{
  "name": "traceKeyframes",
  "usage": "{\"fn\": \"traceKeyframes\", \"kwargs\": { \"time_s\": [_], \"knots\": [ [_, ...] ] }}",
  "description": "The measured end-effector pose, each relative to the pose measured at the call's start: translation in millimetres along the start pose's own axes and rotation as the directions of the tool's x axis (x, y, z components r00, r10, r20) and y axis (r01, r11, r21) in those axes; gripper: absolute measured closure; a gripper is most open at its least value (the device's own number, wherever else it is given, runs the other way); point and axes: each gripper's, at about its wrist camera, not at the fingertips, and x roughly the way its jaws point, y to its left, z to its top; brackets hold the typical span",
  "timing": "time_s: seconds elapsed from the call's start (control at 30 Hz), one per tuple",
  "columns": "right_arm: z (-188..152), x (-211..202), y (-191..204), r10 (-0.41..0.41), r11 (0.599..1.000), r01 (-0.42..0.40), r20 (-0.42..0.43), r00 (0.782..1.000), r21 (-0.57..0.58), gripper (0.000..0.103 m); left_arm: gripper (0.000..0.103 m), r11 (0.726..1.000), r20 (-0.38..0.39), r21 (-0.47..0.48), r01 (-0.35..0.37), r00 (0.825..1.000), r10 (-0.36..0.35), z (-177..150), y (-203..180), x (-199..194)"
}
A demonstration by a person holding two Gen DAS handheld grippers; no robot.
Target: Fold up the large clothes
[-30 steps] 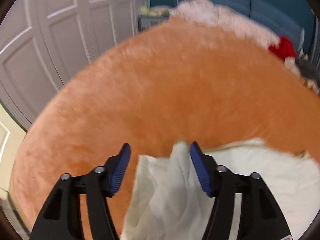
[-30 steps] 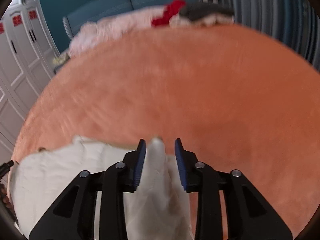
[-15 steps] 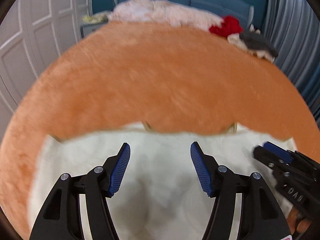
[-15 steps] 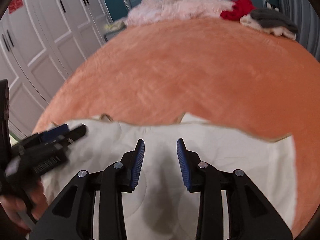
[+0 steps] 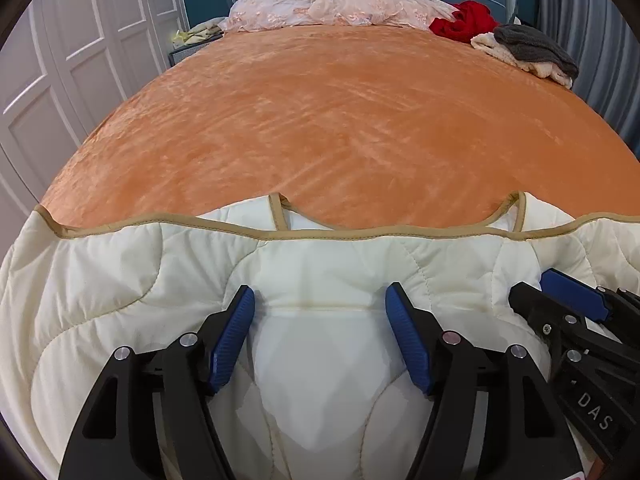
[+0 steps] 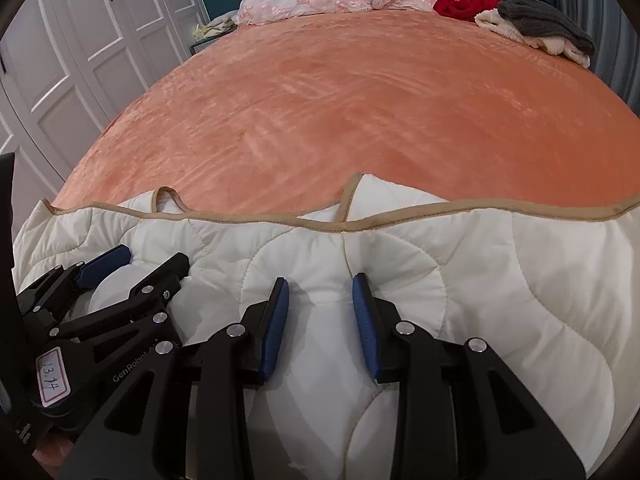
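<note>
Cream quilted garment under both downward-tilted claws: left claw spreading wider, right claw parted, neither pinching.

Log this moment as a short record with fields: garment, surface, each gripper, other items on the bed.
garment: cream quilted garment with tan trim, lying flat at the near end of the bed
surface: orange bedspread
left gripper: jaws opening, over the fabric, pads not pressing it
right gripper: jaws apart over the fabric, no fold pinched
far end: pink bedding, red cloth, grey cloth on a cream one
</note>
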Motion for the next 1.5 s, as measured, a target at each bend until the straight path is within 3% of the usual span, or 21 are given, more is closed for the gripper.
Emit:
{"fn": "traceKeyframes", "kwargs": {
  "time_s": [1.03,1.17,1.27,1.37,1.5],
  "knots": [
    [4,12,3,-0.017,1.000,0.017,0.060,0.998,0.006,0.071,0.034,0.998,0.035,0.004,-0.063,0.997,0.063,-1,-11,11],
    [7,-26,4,-0.059,0.998,0.056,0.084,0.995,0.035,0.069,0.033,0.998,0.016,-0.056,-0.022,1.000,0.022,3,7,-20],
    [-8,-74,13,0.021,0.999,-0.023,0.116,0.993,0.022,0.069,0.033,0.988,0.037,-0.146,0.050,0.998,-0.045,-16,36,-63],
    [-33,-93,31,0.068,0.997,-0.066,0.070,0.995,-0.026,0.069,0.033,0.982,0.035,-0.172,0.081,0.996,-0.076,-47,51,-93],
    [-63,-82,52,0.079,0.995,-0.080,-0.019,0.997,-0.056,0.069,0.033,0.989,0.002,-0.144,0.032,0.999,-0.032,-73,48,-101]
  ]
}}
